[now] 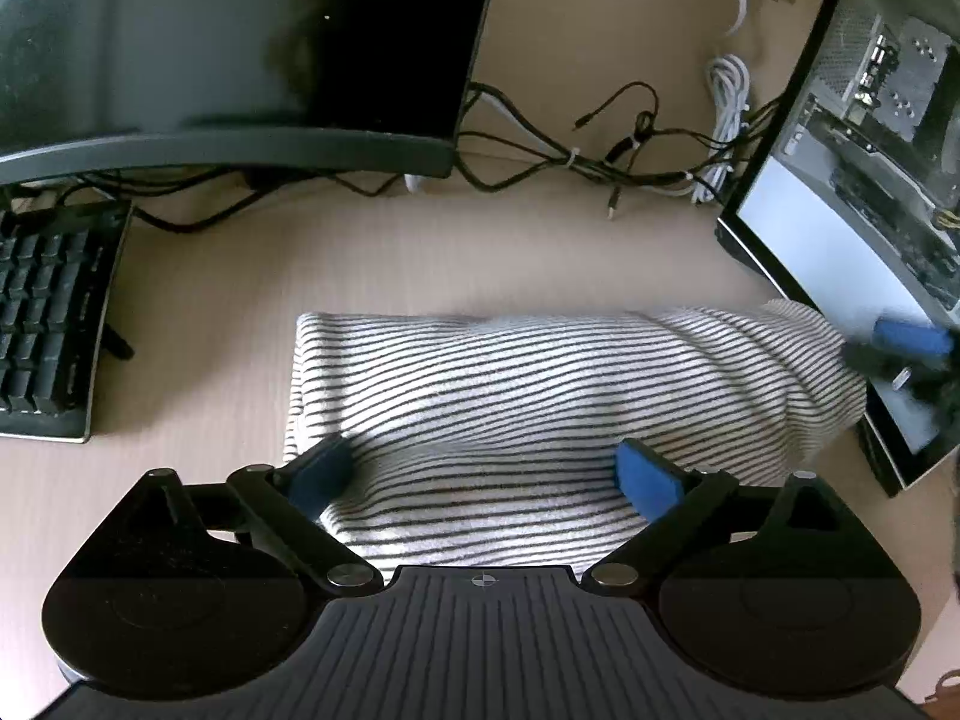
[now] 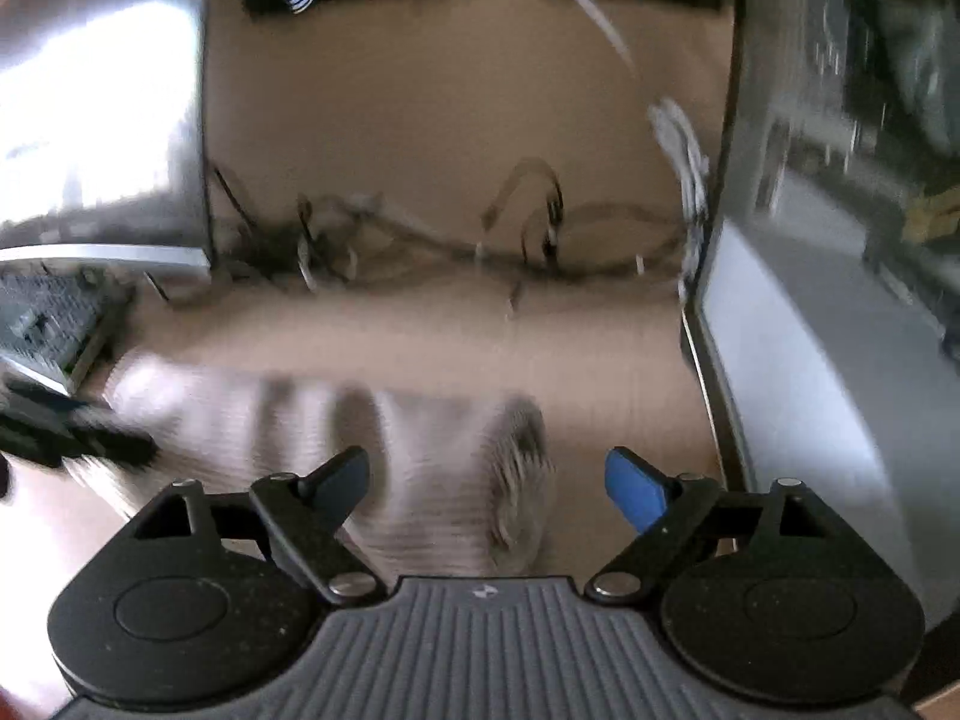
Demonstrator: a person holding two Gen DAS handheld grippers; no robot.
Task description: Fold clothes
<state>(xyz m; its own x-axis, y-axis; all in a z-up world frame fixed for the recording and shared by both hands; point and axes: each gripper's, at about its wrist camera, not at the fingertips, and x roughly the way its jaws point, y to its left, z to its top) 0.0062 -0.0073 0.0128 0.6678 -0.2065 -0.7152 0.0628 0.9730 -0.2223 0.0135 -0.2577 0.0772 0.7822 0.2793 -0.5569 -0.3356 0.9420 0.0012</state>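
Observation:
A white garment with thin black stripes (image 1: 540, 396) lies folded into a long band across the light wooden desk (image 1: 240, 276). My left gripper (image 1: 486, 474) is open, its blue pads over the garment's near edge, holding nothing. My right gripper (image 2: 486, 480) is open and empty above the garment's right end (image 2: 390, 456), which is blurred by motion. It also shows at the right edge of the left wrist view (image 1: 912, 348), just beyond the cloth's raised right end.
A dark monitor (image 1: 240, 48) stands at the back left with a black keyboard (image 1: 48, 312) below it. A second lit monitor (image 1: 852, 192) stands at the right. Tangled cables (image 1: 600, 156) lie along the back of the desk.

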